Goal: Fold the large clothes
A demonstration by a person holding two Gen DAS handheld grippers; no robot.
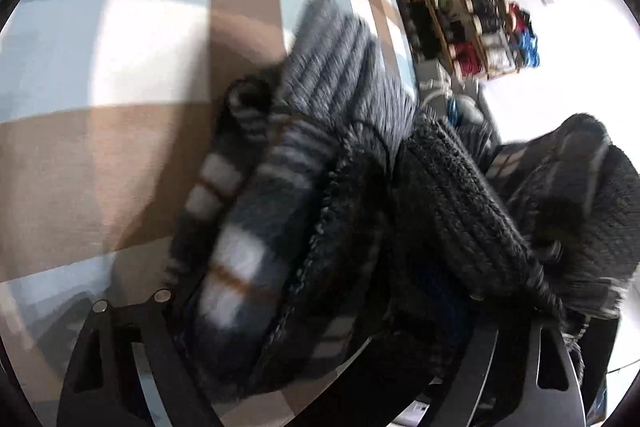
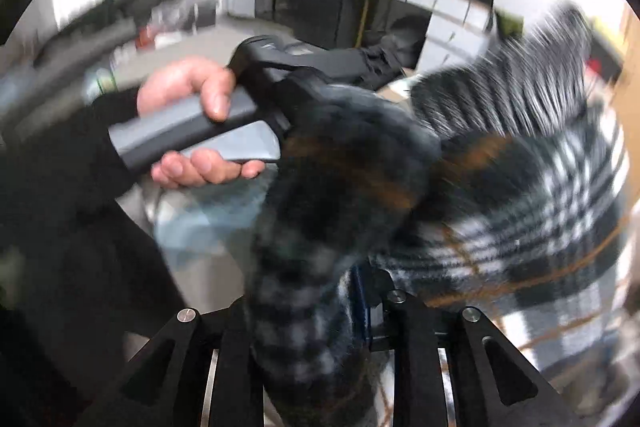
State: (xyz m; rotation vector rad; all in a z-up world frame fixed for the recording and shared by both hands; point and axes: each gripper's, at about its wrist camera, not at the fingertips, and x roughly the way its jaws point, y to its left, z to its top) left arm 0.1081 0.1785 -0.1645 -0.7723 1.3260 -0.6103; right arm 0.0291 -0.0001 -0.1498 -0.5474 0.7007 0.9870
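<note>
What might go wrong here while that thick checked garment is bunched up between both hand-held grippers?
1. The checked garment sits as a fat wad between the widely spread fingers of the left hand-held gripper, so it might slide out.
2. The right hand-held gripper pinches only a narrow bunch of it; the loose rest could sag and spoil the fold.
3. Cloth hangs near the edge of the checked bedspread and could slip off.

Checked bedcover (image 1: 120, 75) left of left gripper (image 1: 320, 327): bare, flat, open for passage. Plaid garment (image 1: 248, 227) bunched thick between its wide jaws, spilling right, blocking forward path. Shelf rack (image 1: 476, 27) against wall, well beyond. Right gripper (image 2: 324, 311): garment fills narrow gap and whole right side. Person's hand (image 2: 192, 123) with other gripper's handle crosses left; dark sleeve (image 2: 60, 187) fills lower left.
</note>
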